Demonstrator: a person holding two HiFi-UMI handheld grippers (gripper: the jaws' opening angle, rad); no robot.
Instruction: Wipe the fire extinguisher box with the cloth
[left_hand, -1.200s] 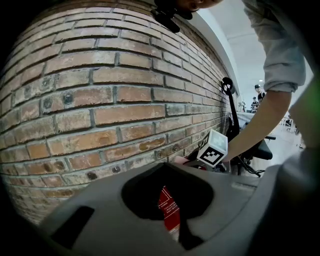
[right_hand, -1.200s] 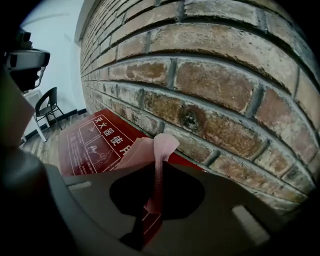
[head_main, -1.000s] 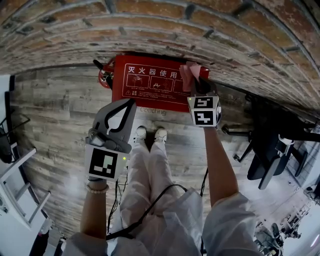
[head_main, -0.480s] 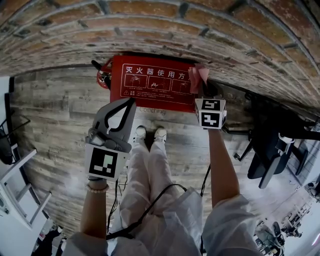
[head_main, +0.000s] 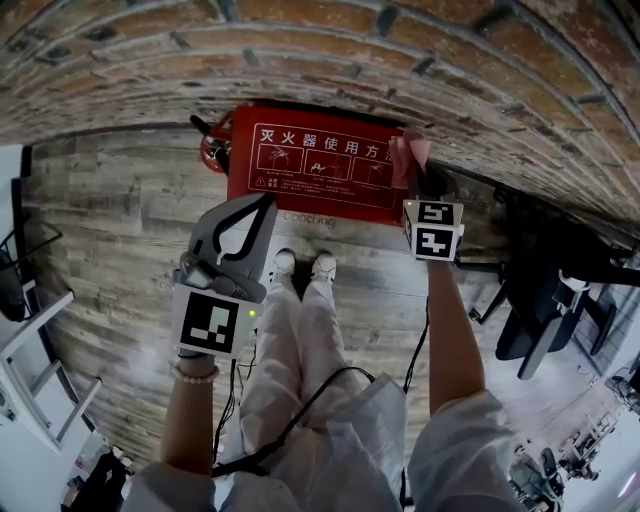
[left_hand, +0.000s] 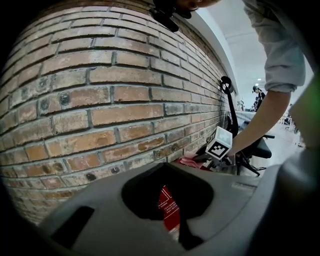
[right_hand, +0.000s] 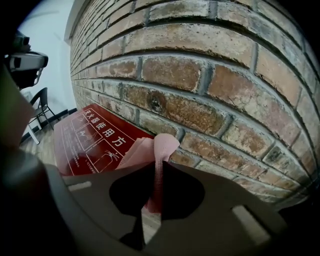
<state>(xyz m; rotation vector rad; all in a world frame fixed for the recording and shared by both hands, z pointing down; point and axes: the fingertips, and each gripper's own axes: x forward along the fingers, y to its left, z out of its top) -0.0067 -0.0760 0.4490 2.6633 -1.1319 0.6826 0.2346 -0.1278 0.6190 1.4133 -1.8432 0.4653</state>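
Two claws are out in front of the person, and only the right one has moved in the last second. The right claw (right_hand: 160, 167) has slid the crumpled pink cloth (head_main: 410, 157) rightward along the far edge of the flat red fire extinguisher box with white lettering (head_main: 310, 165). A second ago the cloth sat a little inside the right end of the lid. Now it lies at the far right corner, touching the lid where it meets the brown brick wall (head_main: 300, 50). The claw's jaws are pinching a fold of the cloth between them, and the rest bunches out beyond the tips.

The right arm reaches straight forward and down, its bare forearm extended toward the wall. The left arm is bent and stays back near the body, with a bead bracelet (head_main: 195, 377) on the wrist. The left claw (head_main: 266, 203) has kept its place, its jaws pressed together on nothing, pointing toward the near left part of the box without touching it.

The box stands on the grey wooden plank floor (head_main: 110, 230) at the foot of the wall, just beyond the person's white shoes (head_main: 300, 265).
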